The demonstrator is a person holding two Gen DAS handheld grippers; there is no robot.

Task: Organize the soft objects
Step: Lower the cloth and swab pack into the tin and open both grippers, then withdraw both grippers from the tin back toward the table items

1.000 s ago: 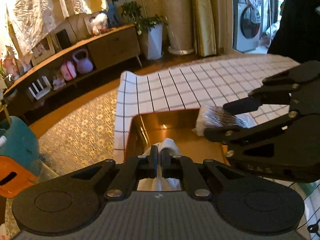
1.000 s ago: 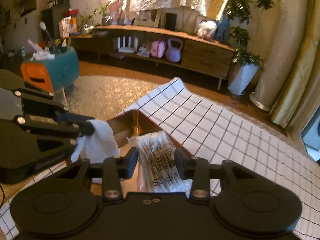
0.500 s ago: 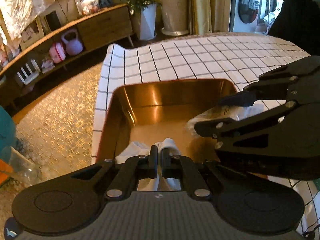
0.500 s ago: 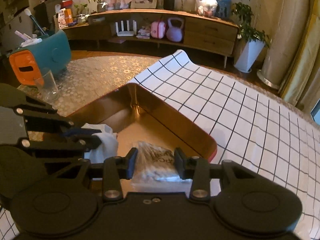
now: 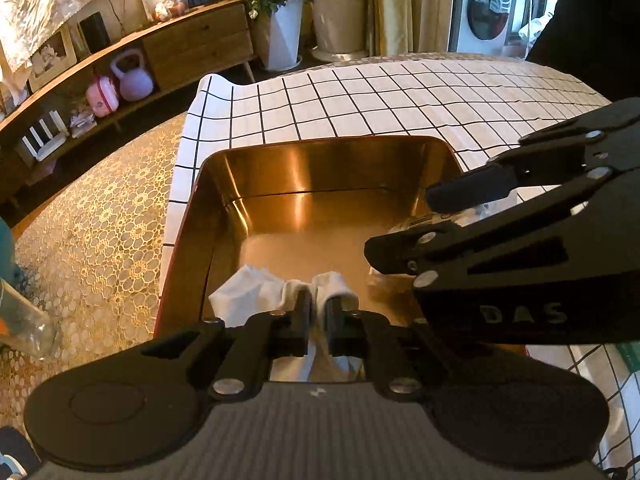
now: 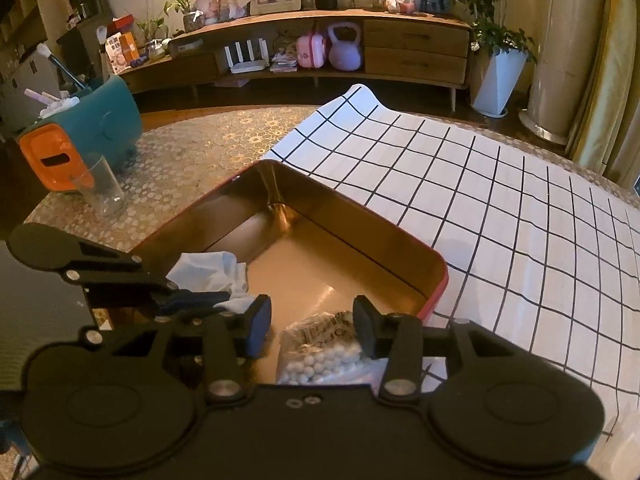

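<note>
A gold tin [image 5: 320, 142] with a red outside stands on the checked cloth [image 5: 400, 92]. My left gripper [image 5: 318, 304] is low over the tin's near left part. A crumpled white cloth [image 5: 256, 288] is pinched between its fingers, and the jaws are just beginning to open. In the right wrist view the left gripper [image 6: 208, 294] and the white cloth [image 6: 212, 272] sit at the left. My right gripper [image 6: 310, 328] is inside the tin [image 6: 360, 216] with its jaws opening. A clear bag of cotton swabs [image 6: 320, 354] lies between them on the tin floor, with the left pad clear of it.
The checked cloth [image 6: 500, 208] spreads right of and beyond the tin. A drinking glass [image 6: 102, 192] and a teal and orange box [image 6: 80, 136] stand on the lace-patterned surface at the left. A low wooden sideboard [image 6: 400, 40] and a potted plant [image 6: 496, 76] are far behind.
Both grippers have sunk into the tin with their loads. The right jaws have widened off the swab bag, which now rests on the tin floor. The left fingers have parted slightly.
</note>
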